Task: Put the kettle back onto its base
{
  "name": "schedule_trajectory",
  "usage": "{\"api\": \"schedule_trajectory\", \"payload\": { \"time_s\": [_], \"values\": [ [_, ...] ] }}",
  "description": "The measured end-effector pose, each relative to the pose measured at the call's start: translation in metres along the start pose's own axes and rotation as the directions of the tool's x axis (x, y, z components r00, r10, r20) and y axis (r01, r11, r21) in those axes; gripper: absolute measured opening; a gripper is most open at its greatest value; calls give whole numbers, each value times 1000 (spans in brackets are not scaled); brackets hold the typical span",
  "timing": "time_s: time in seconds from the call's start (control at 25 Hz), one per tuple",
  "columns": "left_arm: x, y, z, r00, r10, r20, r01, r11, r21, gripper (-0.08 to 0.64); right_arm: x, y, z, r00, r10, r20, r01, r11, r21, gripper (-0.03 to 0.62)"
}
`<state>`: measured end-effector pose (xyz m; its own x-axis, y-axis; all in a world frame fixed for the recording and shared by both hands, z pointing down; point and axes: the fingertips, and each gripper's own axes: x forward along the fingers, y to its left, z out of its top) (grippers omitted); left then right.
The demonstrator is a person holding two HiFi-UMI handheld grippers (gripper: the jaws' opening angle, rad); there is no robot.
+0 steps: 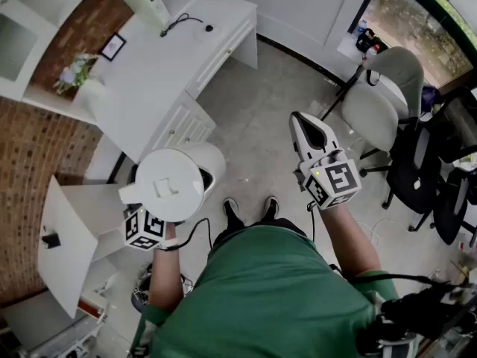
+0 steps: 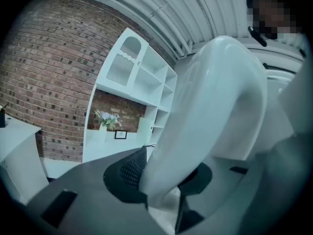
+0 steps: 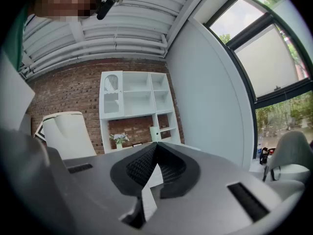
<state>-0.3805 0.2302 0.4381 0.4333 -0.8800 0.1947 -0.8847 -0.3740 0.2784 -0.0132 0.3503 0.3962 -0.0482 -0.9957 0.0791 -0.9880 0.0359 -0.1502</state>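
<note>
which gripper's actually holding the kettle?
The left gripper, clamped on the handle of the white kettle. The right gripper is shut and empty.

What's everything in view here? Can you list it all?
kettle: one, white, held in the left gripper
desk: one, white, upper left
plant: one, pale flowers, on the desk
picture frame: one, black, beside the plant
shelf unit: one, white, above the desk
white chair: one, right
black chairs: at least two, far right
side table: one, white, lower left
shirt: one, green, on the person
left gripper: one, grey, shut on the kettle
right gripper: one, grey, shut, empty
</note>
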Motion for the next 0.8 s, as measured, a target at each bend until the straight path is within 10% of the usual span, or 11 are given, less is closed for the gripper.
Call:
{"api": "schedule_trajectory", "payload": {
  "time_s": [0.8],
  "values": [
    [36, 92, 8, 988, -131, -80, 135, 989, 54, 140, 5, 86, 21, 975, -206, 81, 211, 975, -65, 21]
  ]
}}
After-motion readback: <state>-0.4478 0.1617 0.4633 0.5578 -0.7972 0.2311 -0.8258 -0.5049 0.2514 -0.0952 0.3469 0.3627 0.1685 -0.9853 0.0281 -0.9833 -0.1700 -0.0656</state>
